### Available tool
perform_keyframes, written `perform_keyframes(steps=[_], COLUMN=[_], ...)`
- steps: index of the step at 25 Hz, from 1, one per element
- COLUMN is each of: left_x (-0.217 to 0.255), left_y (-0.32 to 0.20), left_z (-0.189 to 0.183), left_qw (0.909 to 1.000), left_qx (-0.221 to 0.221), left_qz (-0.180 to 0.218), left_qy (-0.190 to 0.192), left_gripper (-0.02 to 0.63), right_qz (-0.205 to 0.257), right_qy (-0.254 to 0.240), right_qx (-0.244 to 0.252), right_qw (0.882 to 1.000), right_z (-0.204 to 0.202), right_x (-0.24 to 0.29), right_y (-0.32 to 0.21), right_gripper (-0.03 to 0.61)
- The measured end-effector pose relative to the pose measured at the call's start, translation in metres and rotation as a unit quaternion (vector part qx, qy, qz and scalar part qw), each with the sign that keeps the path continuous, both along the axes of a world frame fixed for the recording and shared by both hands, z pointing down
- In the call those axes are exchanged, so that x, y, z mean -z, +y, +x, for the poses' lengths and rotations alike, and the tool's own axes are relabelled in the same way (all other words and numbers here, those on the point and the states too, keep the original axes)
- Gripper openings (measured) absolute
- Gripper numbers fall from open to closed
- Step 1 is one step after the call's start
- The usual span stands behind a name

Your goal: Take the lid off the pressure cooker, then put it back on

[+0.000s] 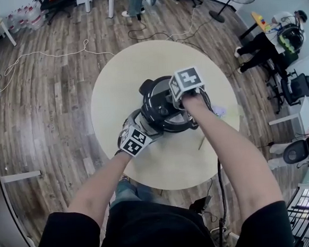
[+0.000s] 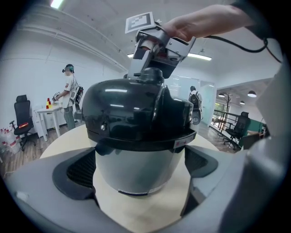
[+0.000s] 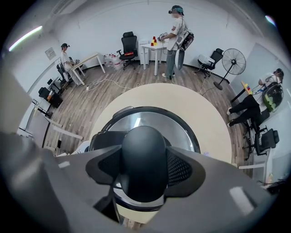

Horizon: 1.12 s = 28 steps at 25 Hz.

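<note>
beige table, pressure cooker, black lid knob, illegible white rim label

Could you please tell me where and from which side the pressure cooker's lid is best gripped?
Take the rounded black knob at the centre of the lid, coming straight down from above: it stands proud and fits between two jaws, as the right gripper shows. The left gripper clasps the pot.

Bright even light, glare streaks on the lid, fisheye-bent dark edges.
</note>
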<state>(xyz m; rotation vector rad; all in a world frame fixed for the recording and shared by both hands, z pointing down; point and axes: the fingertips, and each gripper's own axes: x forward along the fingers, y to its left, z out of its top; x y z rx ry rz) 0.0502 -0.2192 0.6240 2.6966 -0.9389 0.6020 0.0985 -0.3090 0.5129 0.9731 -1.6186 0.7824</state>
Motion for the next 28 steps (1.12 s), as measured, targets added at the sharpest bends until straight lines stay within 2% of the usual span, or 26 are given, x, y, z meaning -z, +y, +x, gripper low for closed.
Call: perform_keyframes(steps=[8, 14, 20, 24, 28], left_x=[-0.006, -0.003, -0.002, 0.001, -0.003], left_y=[0.0, -0.001, 0.001, -0.001, 0.001], left_z=[0.003, 0.001, 0.001, 0.0, 0.001], left_qw=[0.9999, 0.9999, 0.9999, 0.9999, 0.9999], left_qx=[0.003, 0.003, 0.001, 0.002, 0.003], left_qz=[-0.013, -0.013, -0.016, -0.017, -0.016], left_qy=[0.003, 0.001, 0.001, 0.001, -0.004], left_gripper=[0.588, 0.588, 0.586, 0.587, 0.584], right_qz=[-0.011, 0.014, 0.047, 0.054, 0.035], right_qy=[-0.013, -0.03, -0.052, -0.021, 0.013], right_qx=[-0.009, 0.012, -0.029, -0.045, -0.057], right_qw=[1.0, 0.999, 0.997, 0.997, 0.998], right_z=[0.007, 0.025, 0.105, 0.168, 0.223], right_x=[0.018, 0.068, 0.121, 0.13, 0.109], right_y=[-0.002, -0.007, 0.025, 0.069, 0.134], right_gripper=[0.285, 0.285, 0.285, 0.285, 0.285])
